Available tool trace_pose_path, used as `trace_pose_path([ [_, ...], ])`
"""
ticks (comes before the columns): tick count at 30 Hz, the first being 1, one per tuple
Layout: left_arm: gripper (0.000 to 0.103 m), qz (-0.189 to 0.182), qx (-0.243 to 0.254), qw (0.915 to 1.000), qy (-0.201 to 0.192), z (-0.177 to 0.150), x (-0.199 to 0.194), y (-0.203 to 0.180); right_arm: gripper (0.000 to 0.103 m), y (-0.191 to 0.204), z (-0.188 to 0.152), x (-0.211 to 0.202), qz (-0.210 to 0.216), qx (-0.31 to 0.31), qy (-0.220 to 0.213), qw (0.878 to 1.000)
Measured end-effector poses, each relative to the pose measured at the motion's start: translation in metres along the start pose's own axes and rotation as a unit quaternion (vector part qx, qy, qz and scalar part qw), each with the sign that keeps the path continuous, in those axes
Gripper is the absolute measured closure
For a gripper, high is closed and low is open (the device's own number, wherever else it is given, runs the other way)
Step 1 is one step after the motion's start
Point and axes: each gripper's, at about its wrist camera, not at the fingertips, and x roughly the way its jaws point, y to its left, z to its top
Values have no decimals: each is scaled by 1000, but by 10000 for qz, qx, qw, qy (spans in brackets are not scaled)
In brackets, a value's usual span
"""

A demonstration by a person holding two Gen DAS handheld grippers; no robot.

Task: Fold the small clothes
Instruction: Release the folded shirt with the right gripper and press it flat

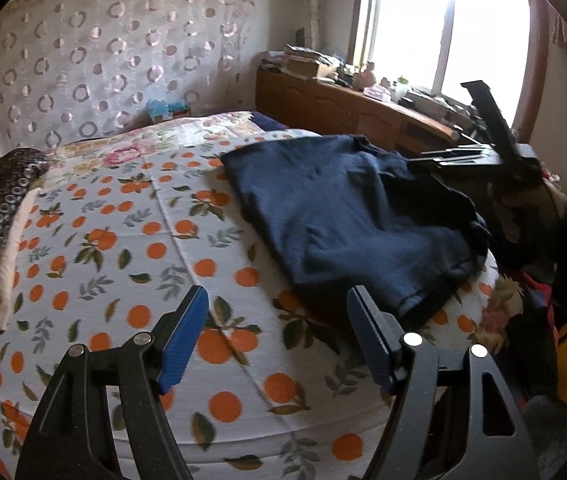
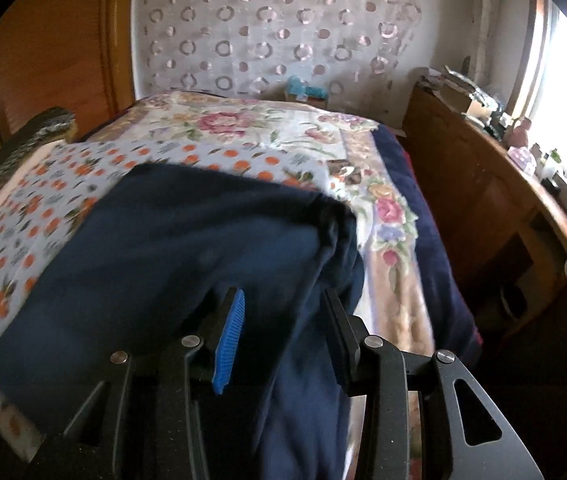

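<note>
Here, the left gripper (image 1: 277, 334) hovers spread and empty above the orange-print bedsheet (image 1: 131, 240), the navy garment (image 1: 347, 216) lying at two o'clock, where the right gripper (image 2: 283, 334) straddles its bunched edge, jaws parted.

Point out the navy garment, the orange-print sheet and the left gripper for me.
navy garment (image 1: 347, 216): left wrist view, middle of the flat cloth.
orange-print sheet (image 1: 131, 240): left wrist view, bare patch left of the garment.
left gripper (image 1: 279, 332): left wrist view, midway between its fingertips.
</note>
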Motion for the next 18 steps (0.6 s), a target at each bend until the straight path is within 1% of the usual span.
trace_pose_path([
  [3, 30, -87, 100, 9999, 95, -1, 7, -10, 62, -1, -19, -20, 122, -4, -36, 9999],
  [7, 30, -144, 176, 9995, 208, -2, 13, -18, 62, 0, -40, -45, 128, -34, -73, 9999],
  [10, 30, -148, 221, 9992, 288, -3, 16, -22, 62, -1, -58, -55, 80, -88, -18, 9999],
  [13, 30, -159, 202, 9992, 311, -3, 18, -23, 63, -2, -68, -59, 52, -111, 78, 9999],
  [14, 30, -169, 194, 9992, 318, -3, 18, -23, 63, 1, -66, -60, 32, -104, 84, 9999],
  [15, 30, -174, 192, 9992, 319, -2, 19, -23, 66, 3, -67, -61, 42, -102, 78, 9999],
  [16, 30, -177, 190, 9991, 321, -2, 19, -24, 75, 3, -66, -59, 71, -104, 91, 9999],
  [17, 30, -183, 191, 9991, 326, -1, 20, -24, 79, 7, -66, -59, 57, -89, 100, 9999],
  [18, 30, -190, 197, 9991, 334, -1, 21, -25, 86, 5, -64, -57, 67, -72, 101, 9999],
])
